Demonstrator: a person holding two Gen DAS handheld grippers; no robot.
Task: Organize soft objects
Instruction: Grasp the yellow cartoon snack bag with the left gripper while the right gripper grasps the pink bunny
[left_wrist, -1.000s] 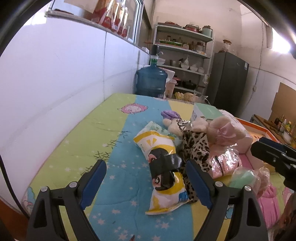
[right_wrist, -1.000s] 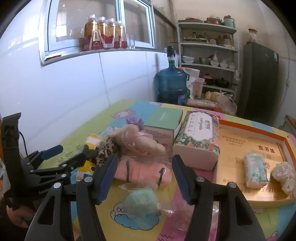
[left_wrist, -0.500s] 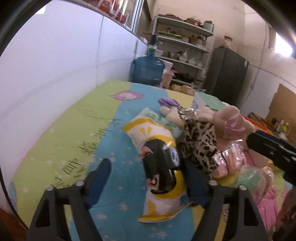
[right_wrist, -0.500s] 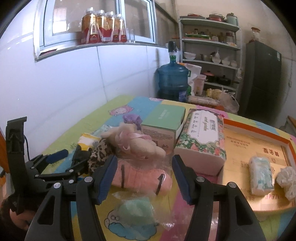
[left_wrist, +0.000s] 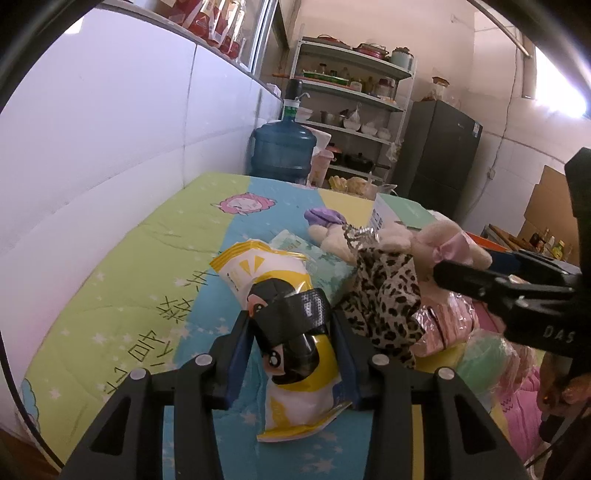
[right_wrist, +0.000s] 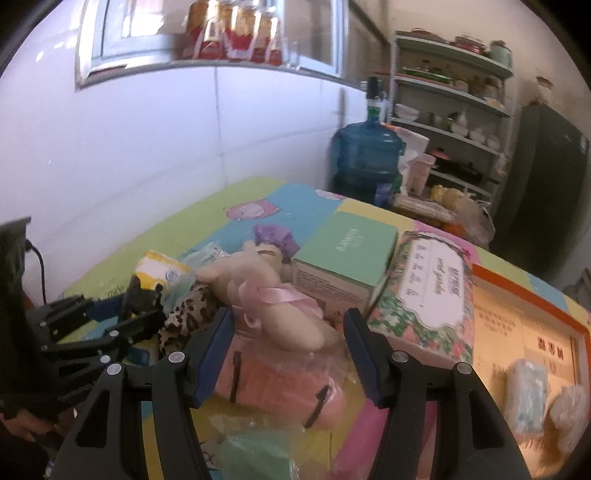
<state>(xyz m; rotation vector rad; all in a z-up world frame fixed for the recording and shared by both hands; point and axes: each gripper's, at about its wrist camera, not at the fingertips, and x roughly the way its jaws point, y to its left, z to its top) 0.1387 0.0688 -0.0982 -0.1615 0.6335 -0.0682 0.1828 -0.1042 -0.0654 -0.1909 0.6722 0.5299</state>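
My left gripper (left_wrist: 291, 321) is shut on a black fabric piece (left_wrist: 291, 314) that lies on a yellow-and-white cartoon packet (left_wrist: 284, 317) on the quilt. A leopard-print cloth (left_wrist: 384, 295) lies just right of it, with a beige plush toy (left_wrist: 424, 240) with a pink bow behind. My right gripper (right_wrist: 288, 347) is open above a pink wrapped soft pack (right_wrist: 273, 380), close to the plush toy (right_wrist: 266, 291). A green soft item in plastic (right_wrist: 251, 454) lies below it. The left gripper also shows in the right wrist view (right_wrist: 136, 314).
A green box (right_wrist: 343, 251) and a floral tissue pack (right_wrist: 428, 291) stand behind the pile. An orange-rimmed tray (right_wrist: 528, 295) at right holds a tissue packet (right_wrist: 524, 398) and a white fluffy item (right_wrist: 569, 410). A blue water jug (left_wrist: 282, 151) and shelves stand beyond the quilt.
My left gripper has moved forward and closed its fingers on the black fabric atop the yellow packet. My right gripper has moved forward over the pink pack, still open.
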